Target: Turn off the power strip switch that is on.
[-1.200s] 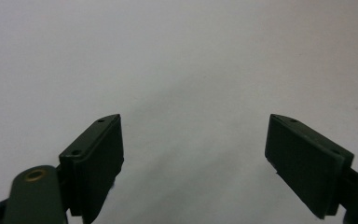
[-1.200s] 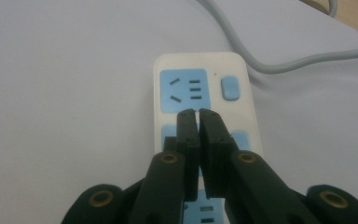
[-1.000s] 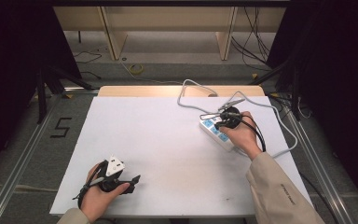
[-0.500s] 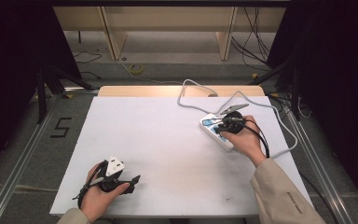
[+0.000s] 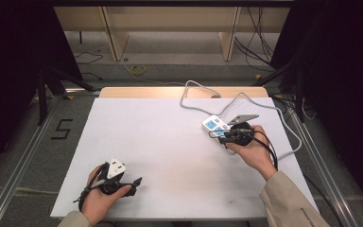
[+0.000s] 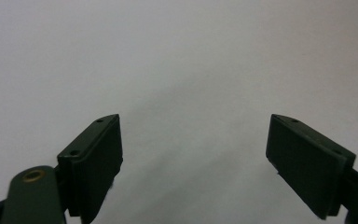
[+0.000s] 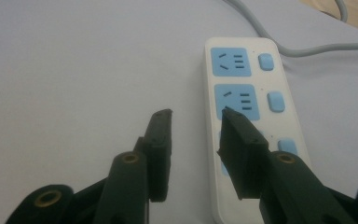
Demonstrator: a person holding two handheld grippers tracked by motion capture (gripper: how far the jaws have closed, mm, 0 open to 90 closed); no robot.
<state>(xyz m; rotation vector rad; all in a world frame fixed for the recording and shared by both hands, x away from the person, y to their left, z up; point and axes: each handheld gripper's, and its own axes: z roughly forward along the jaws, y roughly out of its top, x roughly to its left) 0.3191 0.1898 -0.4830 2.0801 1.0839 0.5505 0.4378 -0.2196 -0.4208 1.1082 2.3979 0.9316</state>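
Risk of a nudge: power strip (image 7: pixel 249 116) lying flat at the right of the white table (image 5: pixel 170 142), its grey cable (image 5: pixel 208 101) looping toward the far edge; right gripper (image 7: pixel 196 119) just over its near end, jaws just opening, half spread, pinching nothing; could skid the strip or snag the cable. Left gripper (image 6: pixel 193 140) near the front-left corner, jaws spread wide, nothing between.

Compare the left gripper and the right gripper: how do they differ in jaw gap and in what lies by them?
The left gripper has its jaws spread wide; the right gripper has a narrower gap, its jaws having just been opening with nothing between them. The left gripper faces bare white table; the right gripper has one jaw over the power strip. Both have black jaws and grip nothing.
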